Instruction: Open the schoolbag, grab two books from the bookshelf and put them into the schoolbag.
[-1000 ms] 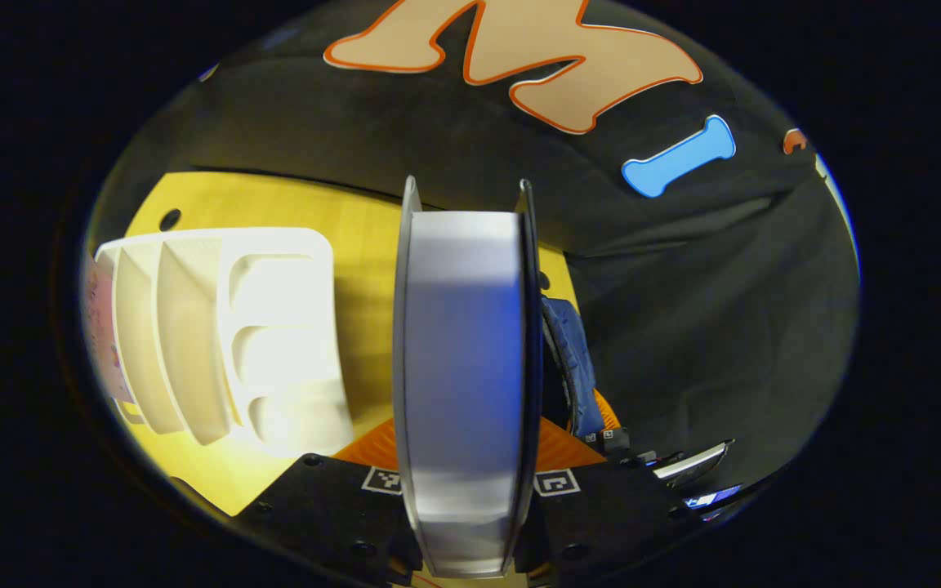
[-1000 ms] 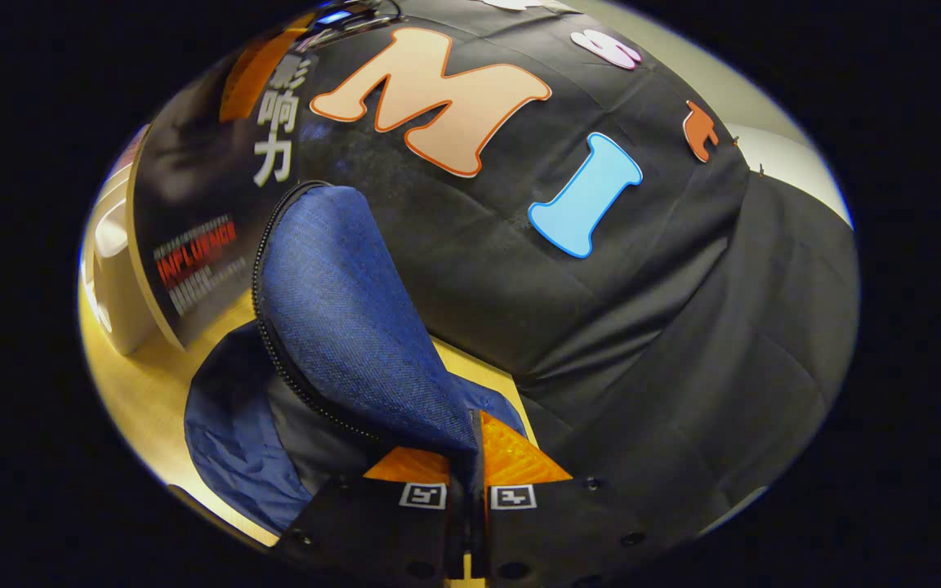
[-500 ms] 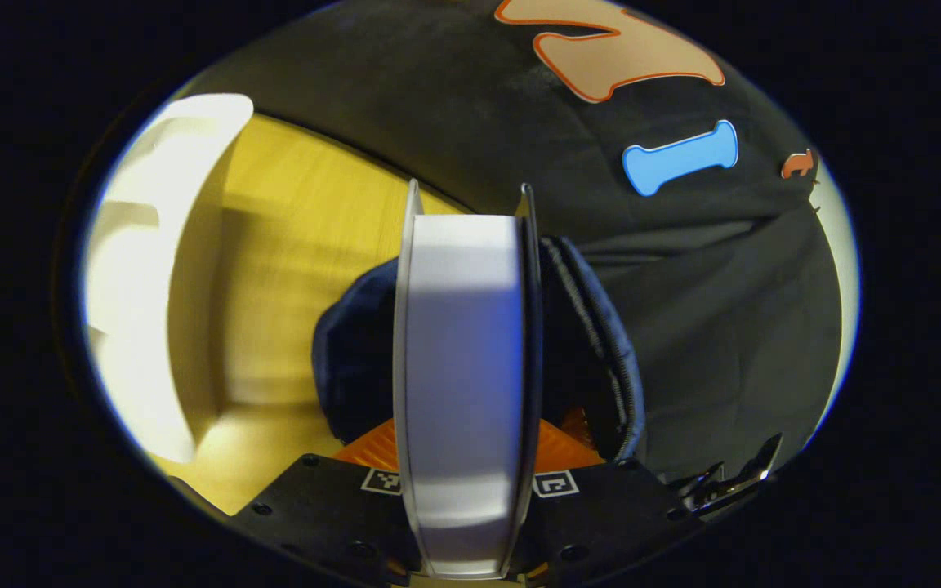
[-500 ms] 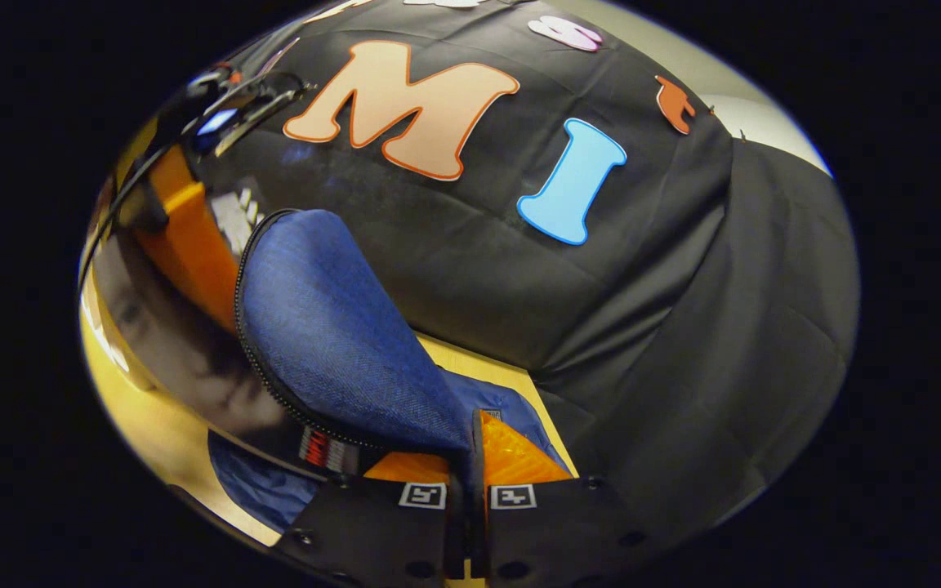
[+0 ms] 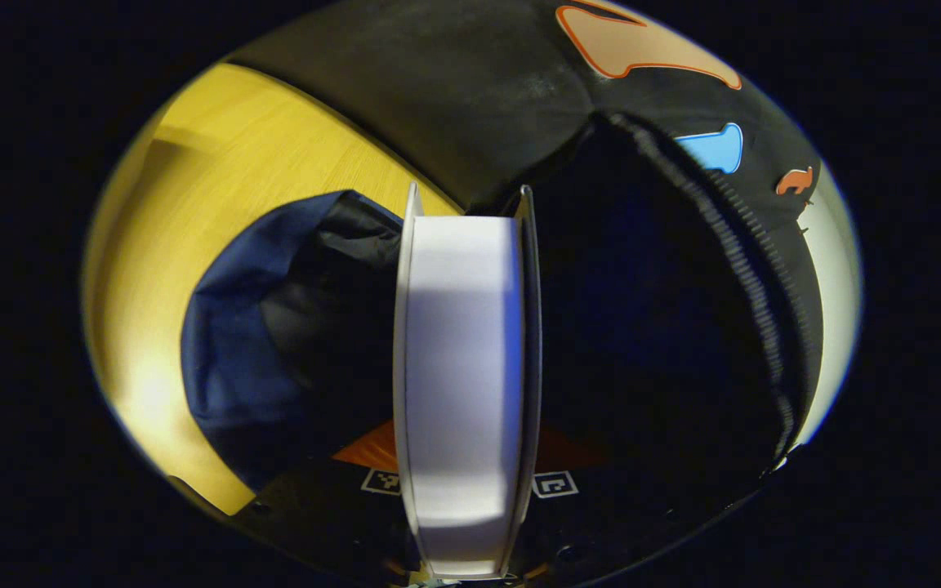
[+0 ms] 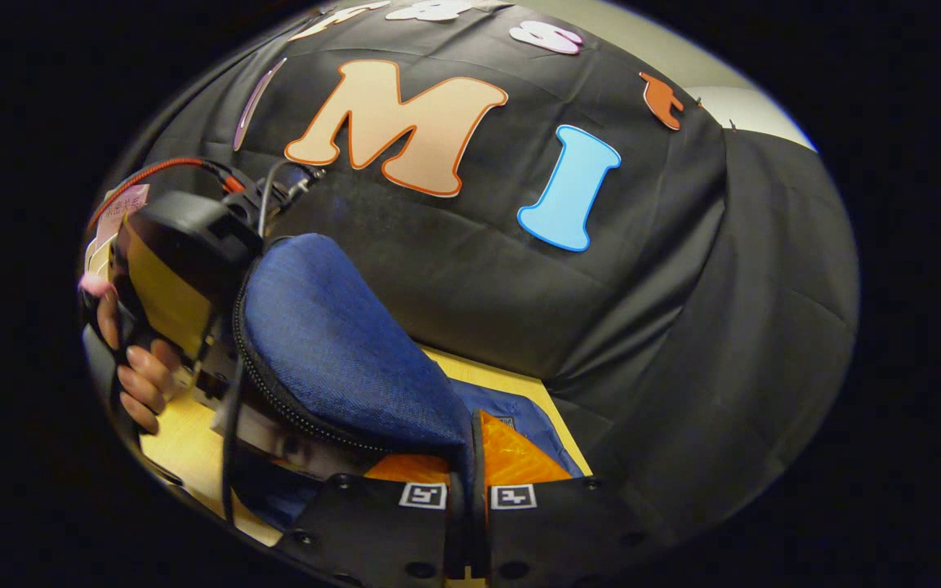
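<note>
In the left gripper view my left gripper (image 5: 462, 457) is shut on a thick book (image 5: 461, 367), page edge toward the camera. The book points down into the open mouth of the blue schoolbag (image 5: 229, 343), whose dark inside lies on both sides of it. A zipper edge (image 5: 752, 269) of the lifted flap arcs at the right. In the right gripper view my right gripper (image 6: 467, 482) is shut on the blue flap (image 6: 332, 343) and holds it up. Behind the flap the other gripper (image 6: 180, 269), held by a hand (image 6: 140, 367), reaches into the bag.
The schoolbag lies on a yellow wooden table (image 5: 217, 171). The black booth cloth (image 6: 642, 327) hangs close behind the bag. A pale wall strip (image 5: 834, 278) shows at the right edge of the left gripper view.
My left gripper has carried the book away from the white bookshelf and down into the bag's mouth. The right gripper has kept the flap lifted.
</note>
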Available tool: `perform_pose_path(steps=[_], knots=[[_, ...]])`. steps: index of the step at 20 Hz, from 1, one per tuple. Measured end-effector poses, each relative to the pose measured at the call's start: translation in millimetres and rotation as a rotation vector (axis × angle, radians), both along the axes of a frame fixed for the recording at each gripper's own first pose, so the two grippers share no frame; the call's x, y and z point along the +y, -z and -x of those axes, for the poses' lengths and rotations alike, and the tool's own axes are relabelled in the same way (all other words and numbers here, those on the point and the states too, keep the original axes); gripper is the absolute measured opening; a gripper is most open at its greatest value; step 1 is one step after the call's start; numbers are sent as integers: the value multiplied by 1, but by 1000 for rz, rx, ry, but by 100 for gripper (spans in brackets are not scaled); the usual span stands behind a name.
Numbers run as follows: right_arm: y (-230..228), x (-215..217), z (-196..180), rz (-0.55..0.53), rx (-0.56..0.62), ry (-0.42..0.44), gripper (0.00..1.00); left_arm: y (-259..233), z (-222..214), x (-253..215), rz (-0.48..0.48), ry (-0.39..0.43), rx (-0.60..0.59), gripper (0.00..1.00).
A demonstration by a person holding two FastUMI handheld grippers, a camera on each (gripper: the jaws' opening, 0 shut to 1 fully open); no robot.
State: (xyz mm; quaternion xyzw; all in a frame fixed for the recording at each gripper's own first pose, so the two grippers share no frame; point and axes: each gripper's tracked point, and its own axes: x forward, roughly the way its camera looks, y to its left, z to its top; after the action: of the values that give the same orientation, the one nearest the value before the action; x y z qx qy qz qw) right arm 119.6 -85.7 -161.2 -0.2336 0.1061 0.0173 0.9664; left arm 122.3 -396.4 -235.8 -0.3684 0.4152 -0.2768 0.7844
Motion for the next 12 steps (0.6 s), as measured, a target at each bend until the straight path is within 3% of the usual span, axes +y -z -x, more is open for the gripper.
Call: perform_pose_path(steps=[8,12], knots=[[1,4,3,-32,-4,-11,4,23,-14,-21,88,38,-27,38],[4,3,2,-33,0,-5,4,50,-18,-27,84,27,55,41]])
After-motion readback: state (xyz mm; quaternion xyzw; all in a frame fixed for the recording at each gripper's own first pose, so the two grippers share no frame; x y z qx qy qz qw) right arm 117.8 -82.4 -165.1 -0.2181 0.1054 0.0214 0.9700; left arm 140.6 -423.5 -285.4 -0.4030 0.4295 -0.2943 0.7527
